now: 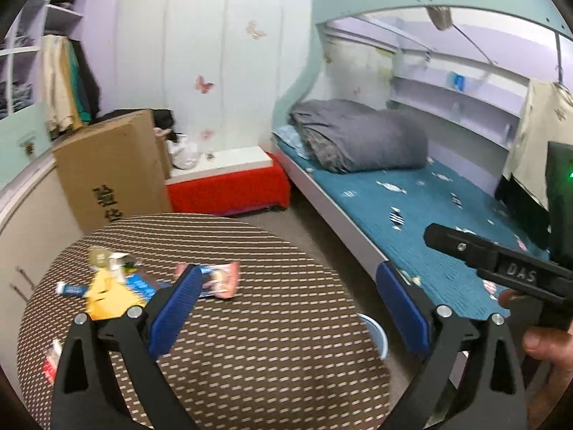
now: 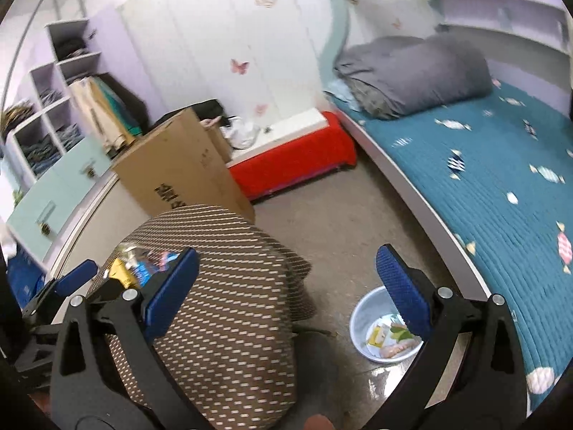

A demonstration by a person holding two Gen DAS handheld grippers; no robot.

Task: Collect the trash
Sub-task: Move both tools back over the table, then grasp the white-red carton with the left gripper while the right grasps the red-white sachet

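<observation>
Left tool [image 1: 286, 301] spread wide, holding nothing, above the round table [image 1: 250, 340]. Wrappers [image 1: 150, 283] lie in a loose heap on the table's far left, partly hidden behind the tool's left finger; print too blurred to read. Pink wrapper [image 1: 225, 279] just beside that fingertip. Right tool [image 2: 286, 286] also spread wide and empty, above the floor. Bowl [image 2: 361, 322] on the floor between table and bed [image 2: 501, 186], scraps inside, rim partly covered by right finger. Right tool's body reads "DAS". Cardboard box [image 1: 107, 172] bears cut-off characters.
</observation>
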